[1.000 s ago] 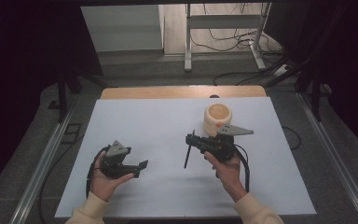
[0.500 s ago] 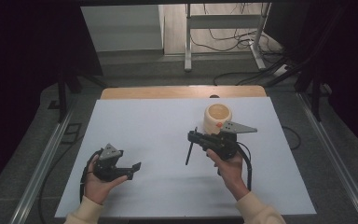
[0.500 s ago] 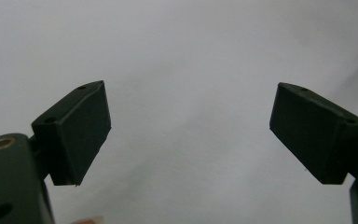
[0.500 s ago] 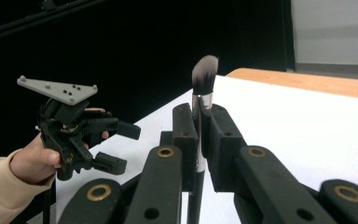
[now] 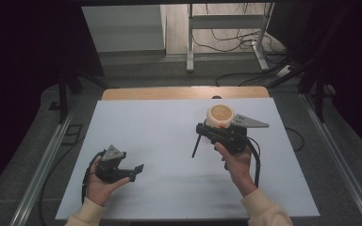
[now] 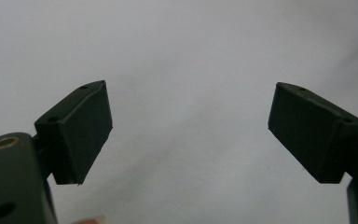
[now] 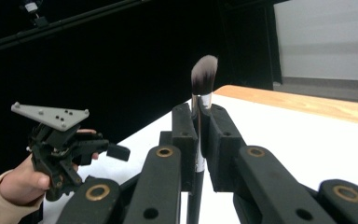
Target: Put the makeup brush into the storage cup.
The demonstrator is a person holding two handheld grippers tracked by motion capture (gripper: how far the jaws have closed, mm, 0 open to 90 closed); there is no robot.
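Left gripper [image 5: 134, 170]: nearest to us, low at the left of the white table [image 5: 160, 141]; its jaws stand wide apart with nothing between them, bare tabletop beyond in its own view.
Right gripper [image 5: 206, 131]: farther in, right of centre; its jaws are clamped tight on a makeup brush [image 7: 200, 116].
Brush position: in the right gripper view the brush stands upright between the pads, dark white-tipped bristles above them, metal ferrule at the grip. From above we see its thin dark handle [image 5: 196, 147] slanting down below the gripper, and we judge it clear of the table.
Container: a round cream pot [image 5: 220, 115] sits just behind the right gripper. We see a tan surface at its top; whether that is a lid or contents we cannot tell.
Progress: we judge the brush picked up and in hand.
Left to do: carrying the brush to wherever it goes, possibly the pot; the left gripper waits unused.
Beyond: the table's wooden far edge [image 5: 184, 92], then floor cables.
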